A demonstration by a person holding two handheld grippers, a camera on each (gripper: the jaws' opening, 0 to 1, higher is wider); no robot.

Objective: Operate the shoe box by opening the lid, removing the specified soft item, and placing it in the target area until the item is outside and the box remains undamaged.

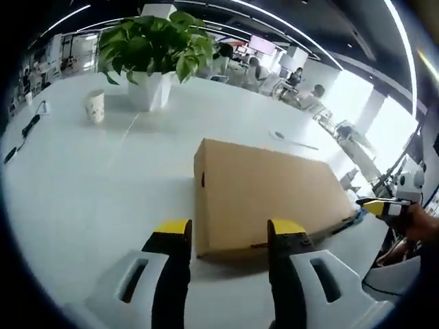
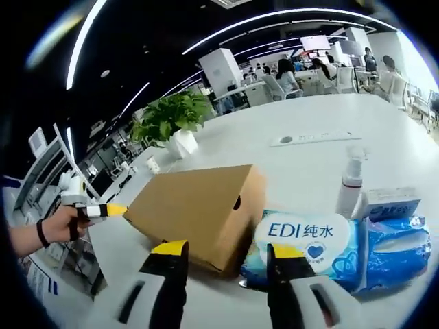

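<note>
Lid shut on the box point(image 1: 271, 195). Left gripper point(image 1: 228, 232) and right gripper point(image 2: 222, 253), jaws apart, should lift its 12 o'clock edge gently.

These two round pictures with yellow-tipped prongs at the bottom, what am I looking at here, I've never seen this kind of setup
A person holds a two-jaw gripper in each hand, and a fisheye camera rides on each. The left gripper view looks past the left gripper; the right gripper view looks past the right gripper. Both are open and hold nothing. On the white table lies a closed cardboard shoe box. Beyond it stand a potted plant and a paper cup. Beside the box in the right gripper view lie blue wipe packs, a spray bottle and a small white box.
</note>
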